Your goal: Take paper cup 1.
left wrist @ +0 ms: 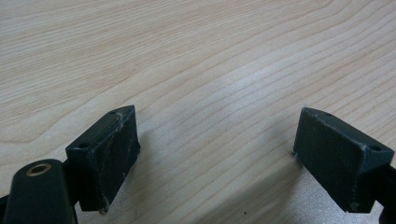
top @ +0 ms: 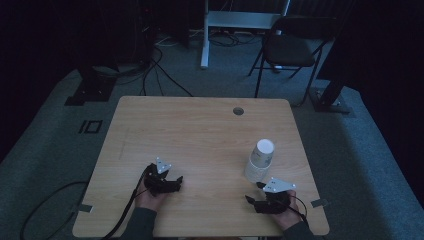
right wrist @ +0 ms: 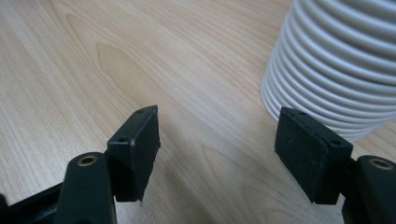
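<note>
A stack of white paper cups (top: 260, 161) stands upside down on the right half of the wooden table (top: 200, 130), just ahead of the right gripper (top: 261, 194). That gripper's jaws are spread wide with nothing between them, the stack (right wrist: 336, 60) just beyond one jaw. The left gripper (top: 172, 181) rests near the table's front edge, jaws likewise apart over bare wood

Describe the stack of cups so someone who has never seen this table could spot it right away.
On the wooden table, look at the near right part, just beyond the right gripper. The stack of white paper cups stands there upside down, ringed by ribbed rims, the one pale upright thing on the wood.
</note>
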The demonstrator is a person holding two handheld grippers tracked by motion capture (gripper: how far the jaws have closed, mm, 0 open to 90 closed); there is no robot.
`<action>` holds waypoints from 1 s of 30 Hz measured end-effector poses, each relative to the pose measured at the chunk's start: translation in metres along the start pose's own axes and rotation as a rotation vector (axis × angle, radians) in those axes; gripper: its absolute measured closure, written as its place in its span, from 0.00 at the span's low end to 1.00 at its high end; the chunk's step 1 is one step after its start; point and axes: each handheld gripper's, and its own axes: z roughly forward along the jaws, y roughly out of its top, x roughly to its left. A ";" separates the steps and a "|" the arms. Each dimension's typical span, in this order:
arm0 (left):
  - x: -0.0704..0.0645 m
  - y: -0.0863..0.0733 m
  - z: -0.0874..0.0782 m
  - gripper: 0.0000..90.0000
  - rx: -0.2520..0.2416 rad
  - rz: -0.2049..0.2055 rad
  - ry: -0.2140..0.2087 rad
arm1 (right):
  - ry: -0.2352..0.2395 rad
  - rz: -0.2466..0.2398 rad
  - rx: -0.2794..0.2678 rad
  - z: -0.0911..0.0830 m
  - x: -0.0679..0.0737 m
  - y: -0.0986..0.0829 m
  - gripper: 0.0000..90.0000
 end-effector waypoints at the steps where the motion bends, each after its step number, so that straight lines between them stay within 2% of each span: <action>1: 0.000 0.000 0.000 0.16 0.000 0.000 0.000 | 0.004 0.008 -0.002 -0.002 0.000 0.001 0.34; 8: 0.000 0.000 0.000 0.16 0.000 0.000 0.000 | 0.005 0.017 -0.013 -0.015 -0.002 0.005 0.35; 11: 0.000 0.000 0.000 0.16 0.000 0.000 0.000 | -0.010 0.011 -0.022 -0.022 -0.002 0.008 0.34; 16: 0.000 0.000 0.000 0.16 0.001 0.000 0.000 | -0.060 -0.052 -0.039 -0.047 -0.001 0.029 0.34; 18: 0.000 0.000 0.000 0.16 0.000 0.000 0.000 | -0.071 -0.071 -0.057 -0.057 -0.001 0.038 0.38; 23: 0.000 0.000 0.000 0.16 0.000 0.000 0.000 | -0.055 -0.086 -0.109 -0.081 -0.003 0.062 0.57; 27: 0.000 0.000 0.000 0.16 -0.001 -0.001 0.000 | -0.047 -0.071 -0.147 -0.093 -0.006 0.078 0.63; 30: 0.000 0.000 0.000 0.16 -0.001 -0.002 0.000 | -0.056 -0.089 -0.173 -0.099 -0.008 0.092 0.68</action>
